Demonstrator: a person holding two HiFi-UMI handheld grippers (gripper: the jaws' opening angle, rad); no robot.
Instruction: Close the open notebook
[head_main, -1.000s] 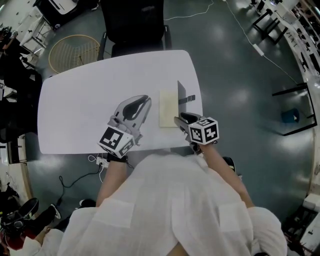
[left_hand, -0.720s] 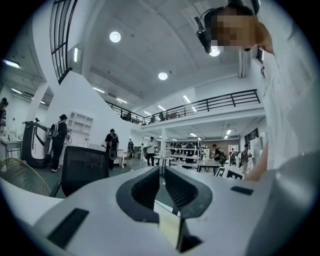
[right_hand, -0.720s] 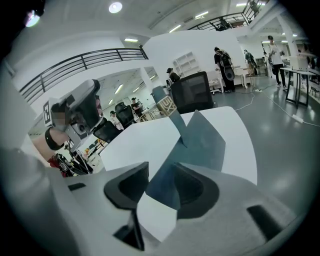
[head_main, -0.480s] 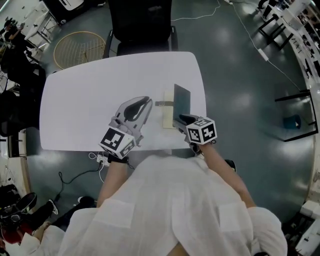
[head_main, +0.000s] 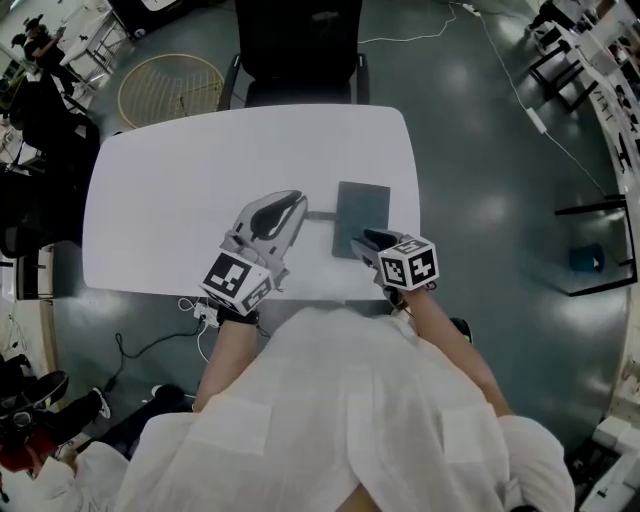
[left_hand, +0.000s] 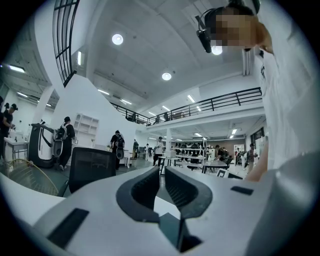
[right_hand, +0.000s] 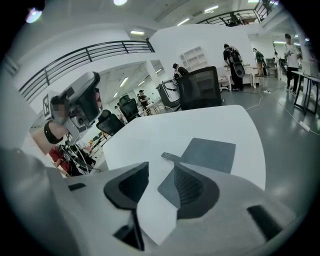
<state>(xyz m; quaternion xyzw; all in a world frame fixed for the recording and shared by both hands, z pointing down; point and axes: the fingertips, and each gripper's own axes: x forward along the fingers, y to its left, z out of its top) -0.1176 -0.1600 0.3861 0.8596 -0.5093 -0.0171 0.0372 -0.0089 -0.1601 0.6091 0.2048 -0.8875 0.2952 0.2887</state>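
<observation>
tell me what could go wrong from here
1. The open right claw hangs at the notebook's near corner; a pull back could drag it or flip it open.
2. Its strap sticks out loose and could snag.
3. A shove could send it off the table's nearby right edge.

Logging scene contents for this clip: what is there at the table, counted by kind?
Notebooks: 1, the closed dark notebook
Grippers: 2, left gripper and right gripper
Tables: 1, white table
Chairs: 1, black chair
Wire baskets: 1, round basket
Total: 6
</observation>
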